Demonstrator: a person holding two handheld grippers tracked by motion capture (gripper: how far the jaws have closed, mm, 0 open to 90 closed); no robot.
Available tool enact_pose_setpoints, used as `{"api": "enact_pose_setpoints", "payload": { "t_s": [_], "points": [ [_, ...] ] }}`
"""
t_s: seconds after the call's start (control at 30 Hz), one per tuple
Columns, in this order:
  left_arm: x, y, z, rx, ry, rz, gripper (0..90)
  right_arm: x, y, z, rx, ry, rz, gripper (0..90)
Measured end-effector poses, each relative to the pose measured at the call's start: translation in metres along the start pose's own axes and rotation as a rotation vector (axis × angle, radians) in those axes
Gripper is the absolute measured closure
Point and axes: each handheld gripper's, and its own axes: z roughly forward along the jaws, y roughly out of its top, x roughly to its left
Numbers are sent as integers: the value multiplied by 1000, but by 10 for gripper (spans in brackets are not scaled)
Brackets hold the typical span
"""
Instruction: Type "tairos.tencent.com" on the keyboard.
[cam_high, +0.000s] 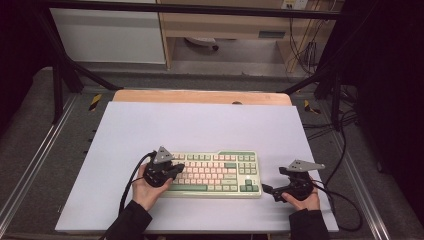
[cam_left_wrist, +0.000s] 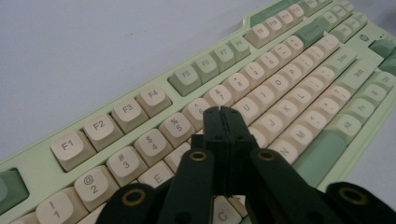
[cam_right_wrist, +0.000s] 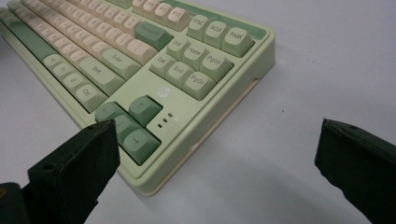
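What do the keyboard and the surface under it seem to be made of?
The keyboard looks like moulded plastic: smooth matt green case, cream and green keycaps with printed legends. The white table surface looks like a smooth matt sheet, perhaps laminate or plastic; its far edge shows a wood-like strip.

Keyboard (cam_high: 215, 174) on the worktop (cam_high: 200, 130), toward its near edge, left gripper (cam_high: 176, 170) over the keyboard's left half, above the key rows, right gripper (cam_high: 267, 190) on the worktop just right of the keyboard's right end, beside the arrow keys (cam_right_wrist: 128, 123)
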Motion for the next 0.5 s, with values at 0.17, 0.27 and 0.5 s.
{"api": "enact_pose_setpoints", "payload": {
  "t_s": [0.17,0.27,0.5],
  "points": [
    [0,-1,6,-2,14,5,900,0,0,0,-3,-1,-1,6],
    [1,-2,10,5,21,4,900,0,0,0,-1,1,-2,6],
    [1,-4,14,6,16,4,900,0,0,0,0,2,-1,6]
  ]
}}
